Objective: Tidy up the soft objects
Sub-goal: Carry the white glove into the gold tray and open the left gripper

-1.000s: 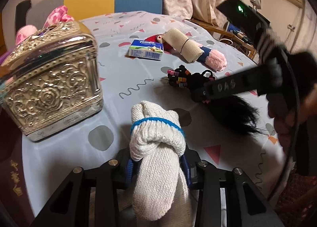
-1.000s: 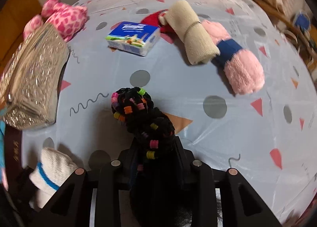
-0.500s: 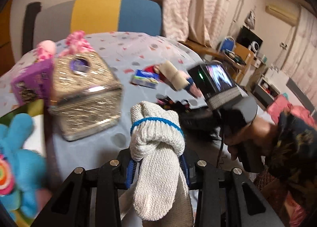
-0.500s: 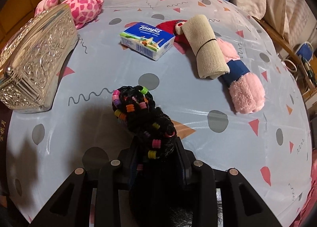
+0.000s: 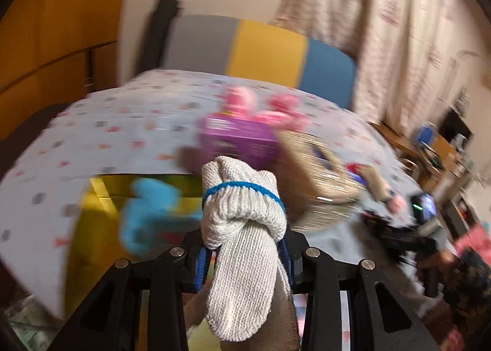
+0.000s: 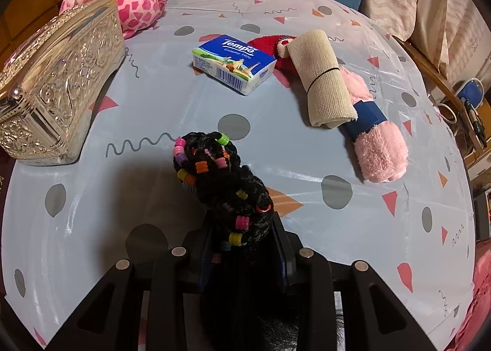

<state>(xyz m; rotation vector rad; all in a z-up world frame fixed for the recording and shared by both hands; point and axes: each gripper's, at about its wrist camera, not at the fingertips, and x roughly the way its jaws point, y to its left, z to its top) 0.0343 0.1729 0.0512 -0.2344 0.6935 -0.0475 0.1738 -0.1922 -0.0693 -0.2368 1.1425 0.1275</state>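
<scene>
My left gripper [image 5: 244, 254] is shut on a rolled white knit sock with a blue band [image 5: 242, 222] and holds it in the air above a yellow box [image 5: 95, 216] with a blue plush toy [image 5: 147, 216] in it. My right gripper [image 6: 242, 246] is shut on a black braided hairpiece with coloured beads [image 6: 221, 176], held above the table. On the table lie a beige rolled cloth [image 6: 323, 76], a pink and blue fluffy roll [image 6: 377, 142], a red soft item [image 6: 264, 44] and a pink spotted plush [image 6: 132, 4].
An ornate silver box [image 6: 55, 84] stands at the table's left. A Tempo tissue pack [image 6: 234, 64] lies mid-table. In the blurred left wrist view, a purple box [image 5: 242, 139] stands behind the yellow box, with a chair [image 5: 260, 50] beyond the table.
My left gripper has swung left with the sock, from over the silver box to over the yellow box. My right gripper has lifted and drawn back slightly with the hairpiece.
</scene>
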